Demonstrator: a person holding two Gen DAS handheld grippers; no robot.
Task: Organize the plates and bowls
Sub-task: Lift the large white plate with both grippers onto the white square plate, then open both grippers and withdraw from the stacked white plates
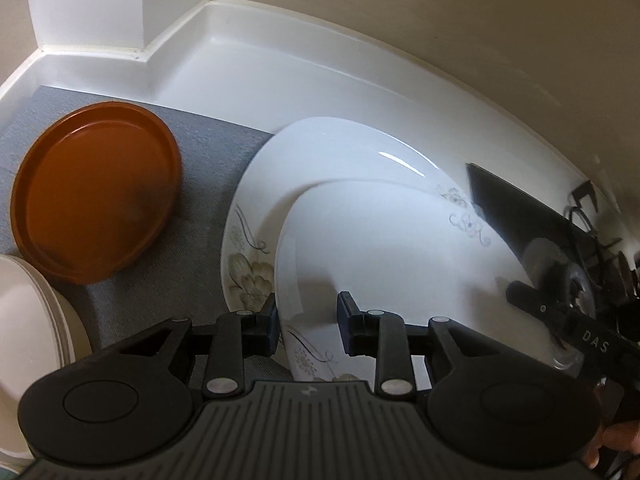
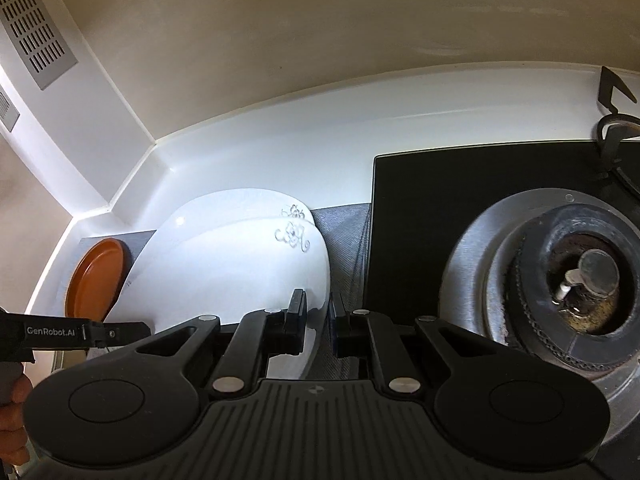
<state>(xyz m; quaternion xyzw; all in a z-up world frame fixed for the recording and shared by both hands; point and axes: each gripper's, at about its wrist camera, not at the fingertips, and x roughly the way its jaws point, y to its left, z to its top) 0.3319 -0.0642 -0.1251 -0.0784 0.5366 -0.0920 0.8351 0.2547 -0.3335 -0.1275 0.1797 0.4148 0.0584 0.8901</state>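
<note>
Two white floral plates overlap on the grey mat [image 1: 208, 148]. The upper plate [image 1: 400, 248] covers the near part of the lower plate [image 1: 340, 152]. My left gripper [image 1: 307, 322] straddles the upper plate's near-left rim; its jaws stand apart with a gap beside the rim, so it is open. My right gripper [image 2: 318, 318] is shut on the right edge of the same upper plate [image 2: 240, 264], and it shows at the right of the left wrist view as a black right gripper [image 1: 560, 316]. Whether the upper plate rests fully on the lower plate [image 2: 224, 204] I cannot tell.
An orange plate [image 1: 96, 192] lies on the mat to the left, and a cream stack of plates [image 1: 24, 320] sits at the near left. A black glass hob [image 2: 420, 208] with a gas burner [image 2: 580, 276] lies right of the mat. The white upstand [image 1: 280, 60] runs behind.
</note>
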